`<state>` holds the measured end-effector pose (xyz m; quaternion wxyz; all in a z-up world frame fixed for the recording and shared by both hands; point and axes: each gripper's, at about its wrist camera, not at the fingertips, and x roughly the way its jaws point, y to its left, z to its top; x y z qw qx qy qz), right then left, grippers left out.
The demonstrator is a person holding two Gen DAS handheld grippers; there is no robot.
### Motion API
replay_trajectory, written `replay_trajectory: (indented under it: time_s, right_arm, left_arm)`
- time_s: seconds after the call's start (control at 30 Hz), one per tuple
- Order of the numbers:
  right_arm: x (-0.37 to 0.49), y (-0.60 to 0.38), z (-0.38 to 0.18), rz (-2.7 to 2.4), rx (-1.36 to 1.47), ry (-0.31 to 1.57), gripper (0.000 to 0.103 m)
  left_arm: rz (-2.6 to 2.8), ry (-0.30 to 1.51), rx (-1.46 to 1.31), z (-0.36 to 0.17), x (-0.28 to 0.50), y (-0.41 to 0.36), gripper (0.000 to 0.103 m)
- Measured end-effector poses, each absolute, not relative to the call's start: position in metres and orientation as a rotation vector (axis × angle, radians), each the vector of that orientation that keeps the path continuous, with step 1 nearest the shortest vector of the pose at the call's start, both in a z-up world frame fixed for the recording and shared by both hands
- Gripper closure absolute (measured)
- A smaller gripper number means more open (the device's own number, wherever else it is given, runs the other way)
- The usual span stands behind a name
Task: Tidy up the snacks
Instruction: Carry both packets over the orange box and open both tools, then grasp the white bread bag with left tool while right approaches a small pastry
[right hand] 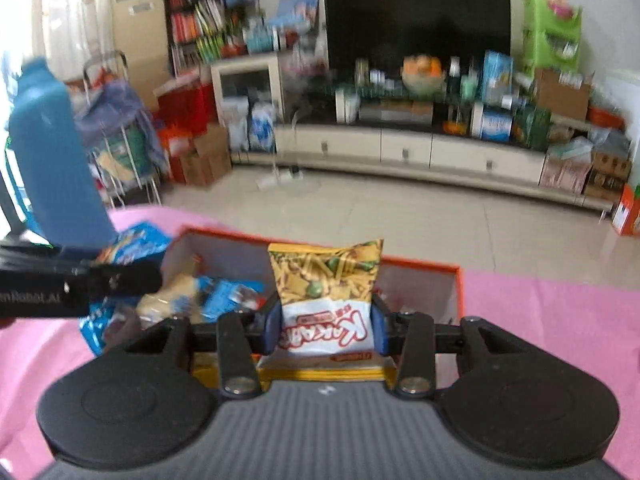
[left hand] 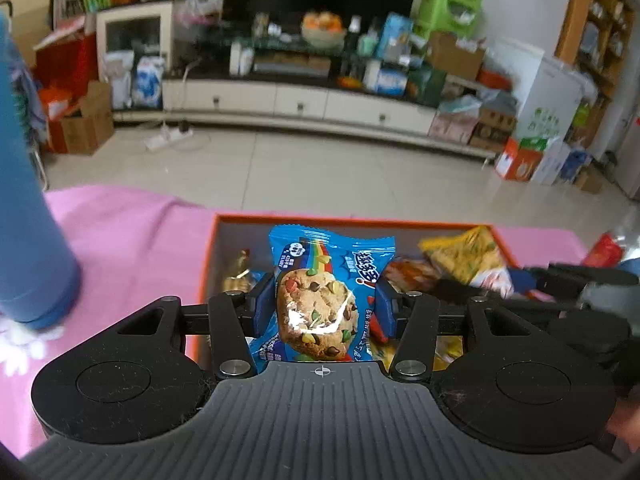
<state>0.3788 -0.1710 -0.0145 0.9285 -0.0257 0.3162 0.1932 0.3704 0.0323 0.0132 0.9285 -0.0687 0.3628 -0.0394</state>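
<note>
Two claws, both loaded. Left claw point(left hand: 326, 304) is clenched on a glossy blue foil cookie packet w/ a choc-chip cookie printed on it point(left hand: 320, 292); blue pads press its side edges, packet stands upright over the orange-rimmed cardboard box point(left hand: 360, 222). Right claw point(right hand: 325, 326) is clamped on a yellow-and-white crinkly chip bag w/ red lettering point(right hand: 326, 292), also upright, over the same box. Box sits on a pink cloth-covered bench point(left hand: 132, 236) and holds several more loose wrapped snacks, blurred, can't tell which.

Risks from here, as I judge them:
- Foil is slick & both packs are pinched only at the edges, so a quick swing could let one slide out and drop back in the box or off the bench onto the tile floor.
- Air-filled bags: too hard a squeeze may crush the cookie or chips, or pop a seal.
- Claws sit close; each shows in the other's view, so they could knock together if paths cross.
- Tall blue cylindrical bottle point(left hand: 32, 208) stands just beside the box on the left; a sweep that way could tip it.
</note>
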Motion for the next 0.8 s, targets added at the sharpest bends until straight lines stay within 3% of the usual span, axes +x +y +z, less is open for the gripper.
replay_trajectory:
  time_s: [0.27, 0.37, 0.57, 0.63, 0.8]
  right_arm:
    - [0.407, -0.165, -0.052, 0.419, -0.053, 0.725, 0.056]
    - [0.404, -0.163, -0.053, 0.412, -0.061, 0.717, 0.054]
    - [0.374, -0.168, -0.024, 0.399, -0.035, 0.622, 0.028]
    - [0.348, -0.178, -0.006, 0.387, -0.016, 0.548, 0.000]
    - [0.255, -0.210, -0.003, 0.399, 0.037, 0.479, 0.001]
  left_arm:
    - [-0.054, 0.827, -0.068, -0.038, 0.402, 0.024, 0.078]
    - [-0.071, 0.811, -0.079, -0.032, 0.397, 0.025, 0.068]
    - [-0.044, 0.639, -0.060, 0.022, 0.339, 0.035, 0.034]
    - [-0.037, 0.584, -0.058, 0.035, 0.307, 0.044, 0.030]
    - [-0.004, 0.617, -0.064, 0.015, 0.229, 0.061, 0.026]
